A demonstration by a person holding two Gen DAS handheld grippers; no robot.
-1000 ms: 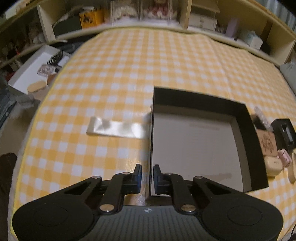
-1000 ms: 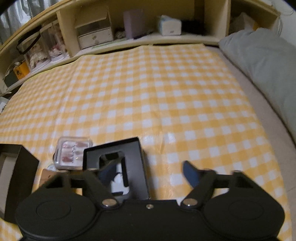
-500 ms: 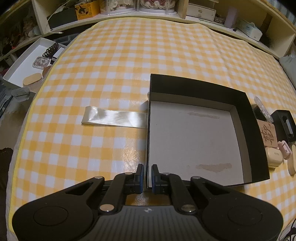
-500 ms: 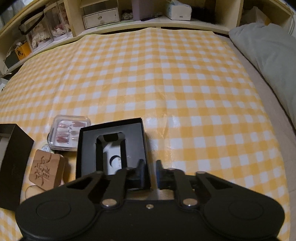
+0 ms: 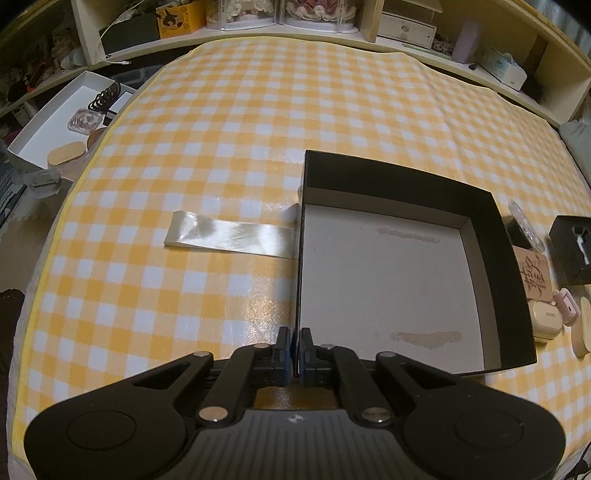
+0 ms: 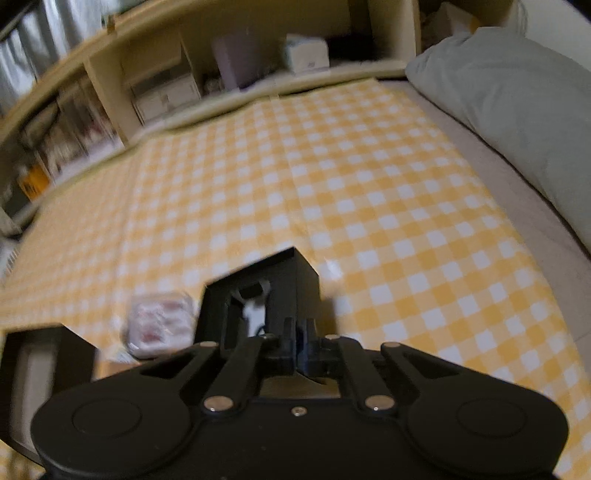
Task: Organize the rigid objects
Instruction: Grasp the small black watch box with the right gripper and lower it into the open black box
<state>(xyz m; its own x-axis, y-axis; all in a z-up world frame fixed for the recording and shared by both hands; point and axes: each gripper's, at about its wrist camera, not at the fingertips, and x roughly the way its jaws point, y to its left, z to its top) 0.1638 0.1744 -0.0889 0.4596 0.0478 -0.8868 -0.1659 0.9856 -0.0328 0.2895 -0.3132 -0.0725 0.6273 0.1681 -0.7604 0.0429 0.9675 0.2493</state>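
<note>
A large black open box [image 5: 491,258] with a pale floor lies on the yellow checked cloth. My left gripper [image 5: 294,343] is shut on the near corner of its left wall. My right gripper [image 6: 300,341] is shut on the near wall of a small black box [image 6: 291,280] with a white insert and holds it tilted above the cloth; it also shows at the right in the left wrist view [image 5: 574,251]. A clear case of pink nails [image 6: 159,325], a carved wooden block [image 5: 533,275], a cream earbud case [image 5: 546,321] and a pink item [image 5: 567,310] lie beside the large box.
A clear plastic strip [image 5: 229,238] lies left of the large box. A white tray [image 5: 48,122] with small items sits off the cloth's far left. Shelves [image 5: 332,22] run along the back. A grey pillow [image 6: 517,107] lies at the right.
My right gripper closed on the small black box's wall and has lifted and tilted it. My left gripper tightened on the large box's wall; the box shifted a little.
</note>
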